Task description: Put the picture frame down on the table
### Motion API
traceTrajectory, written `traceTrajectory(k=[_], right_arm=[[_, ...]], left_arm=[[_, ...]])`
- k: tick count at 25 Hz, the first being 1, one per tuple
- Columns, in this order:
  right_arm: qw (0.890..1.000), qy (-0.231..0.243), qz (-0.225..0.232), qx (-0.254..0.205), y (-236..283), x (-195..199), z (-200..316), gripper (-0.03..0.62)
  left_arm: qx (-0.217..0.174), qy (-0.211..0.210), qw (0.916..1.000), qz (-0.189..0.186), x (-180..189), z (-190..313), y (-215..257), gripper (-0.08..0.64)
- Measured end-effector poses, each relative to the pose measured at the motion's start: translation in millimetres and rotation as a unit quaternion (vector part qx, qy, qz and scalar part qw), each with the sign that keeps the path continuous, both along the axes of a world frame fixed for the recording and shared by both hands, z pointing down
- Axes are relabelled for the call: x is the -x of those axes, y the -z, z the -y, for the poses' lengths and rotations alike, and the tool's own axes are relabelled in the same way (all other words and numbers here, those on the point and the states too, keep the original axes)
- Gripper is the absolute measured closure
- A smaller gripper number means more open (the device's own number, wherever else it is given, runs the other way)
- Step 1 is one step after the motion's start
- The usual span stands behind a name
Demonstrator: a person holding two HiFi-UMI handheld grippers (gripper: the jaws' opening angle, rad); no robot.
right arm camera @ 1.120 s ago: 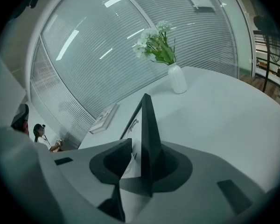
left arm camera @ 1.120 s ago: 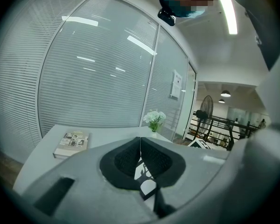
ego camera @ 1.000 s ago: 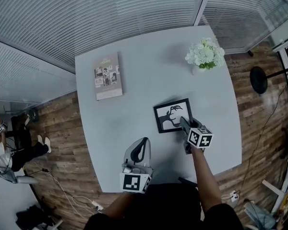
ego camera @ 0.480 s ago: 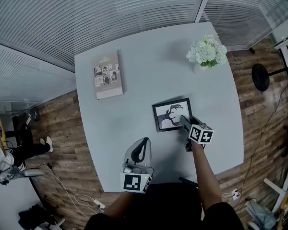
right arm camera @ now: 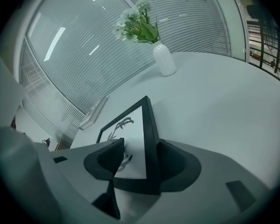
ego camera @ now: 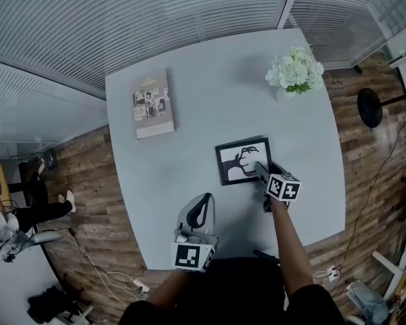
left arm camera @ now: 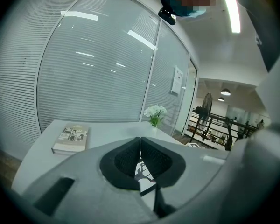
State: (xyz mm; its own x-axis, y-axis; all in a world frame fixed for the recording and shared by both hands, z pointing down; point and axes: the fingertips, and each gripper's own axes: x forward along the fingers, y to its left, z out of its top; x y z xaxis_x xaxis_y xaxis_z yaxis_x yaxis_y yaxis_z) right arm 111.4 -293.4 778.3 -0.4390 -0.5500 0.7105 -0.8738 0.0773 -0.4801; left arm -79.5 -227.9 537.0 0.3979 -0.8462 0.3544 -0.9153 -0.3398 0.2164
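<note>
Broadly, the pale bench (ego camera: 189, 147) filled most of what lay below me, with a book (ego camera: 152, 105) lying flat near its far left side. The picture frame (ego camera: 242, 161) lay face up on the bench, right of the middle, its dark print showing. A vase of white flowers (ego camera: 294, 73) stood well apart at the far right corner.

My right claw (ego camera: 260, 171) sat at the frame's near right corner. Its jaws had just been opening and stood spread, with the frame's black border between them and no pinch that I could see. My left claw (ego camera: 197, 212) hung pressed together and empty over the bench's near edge.

I judged the frame light and stiff. Its face was likely fragile and its smooth border apt to slip, so the border near a corner seemed the place to hold it.
</note>
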Motion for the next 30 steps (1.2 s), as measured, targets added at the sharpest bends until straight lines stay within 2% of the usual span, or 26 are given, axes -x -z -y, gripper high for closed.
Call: traceTrajectory(k=[4, 18, 27, 30], right_arm=[[1.0, 0.005, -0.01, -0.001, -2.9, 1.2, 0.0, 0.37], [0.998, 0.031, -0.061, 0.008, -4.9, 3.6, -2.6, 0.354], [0.992, 0.061, -0.114, 0.007, -6.7, 5.3, -6.2, 0.354], [0.991, 0.064, -0.117, 0.007, -7.4, 5.4, -6.7, 0.354]], left_arm=[[-0.009, 0.0, 1.0, 0.003, 1.0, 1.9, -3.3, 0.543], [-0.002, 0.002, 1.0, -0.001, -0.3, -1.6, -5.1, 0.543], [0.001, 0.0, 1.0, -0.003, -1.3, -3.1, -6.7, 0.543], [0.001, 0.001, 1.0, -0.005, -1.0, -3.4, -7.8, 0.543]])
